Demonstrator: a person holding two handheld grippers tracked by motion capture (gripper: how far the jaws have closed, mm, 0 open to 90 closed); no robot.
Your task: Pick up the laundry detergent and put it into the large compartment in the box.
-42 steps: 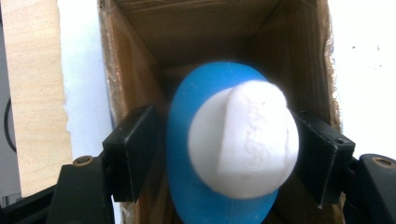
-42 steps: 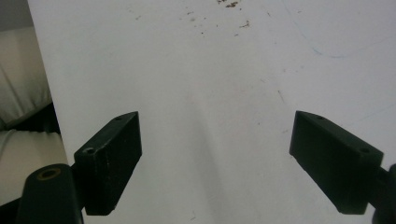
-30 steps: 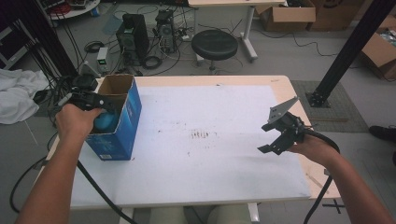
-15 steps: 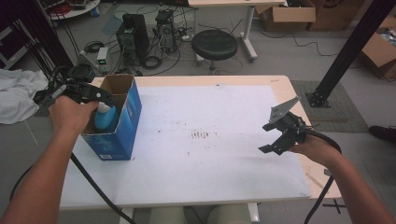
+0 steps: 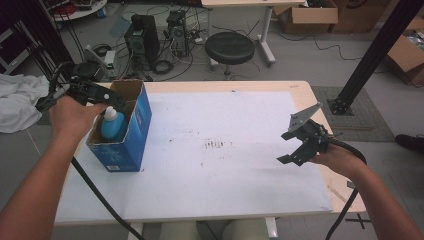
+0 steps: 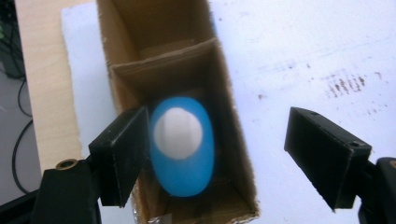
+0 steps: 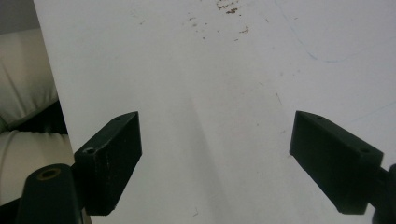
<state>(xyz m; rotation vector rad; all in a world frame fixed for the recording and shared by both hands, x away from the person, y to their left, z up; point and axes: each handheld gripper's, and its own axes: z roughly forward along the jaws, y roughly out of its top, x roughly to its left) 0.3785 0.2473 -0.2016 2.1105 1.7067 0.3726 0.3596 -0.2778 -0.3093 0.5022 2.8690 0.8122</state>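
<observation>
A blue bottle (image 5: 112, 125) with a white cap stands upright inside an open blue cardboard box (image 5: 131, 136) at the table's left. In the left gripper view the bottle (image 6: 183, 145) sits in the box's near compartment (image 6: 233, 154). My left gripper (image 5: 95, 94) hovers above the box's rim, open; seen along its own jaws, the left gripper (image 6: 210, 158) has nothing between them. My right gripper (image 5: 296, 144) hangs open over the white sheet at the right; in its own view the right gripper (image 7: 217, 163) looks down on bare sheet.
A white sheet (image 5: 225, 165) with brown specks near the middle covers the wooden table (image 5: 310, 90). Behind the table stand a black stool (image 5: 229, 49), computer cases and cables. White cloth (image 5: 17, 107) lies at the far left. A black post (image 5: 375, 50) rises at the right.
My left gripper has risen out of the box and drawn back to the left, leaving the bottle inside. The right gripper has barely moved.
</observation>
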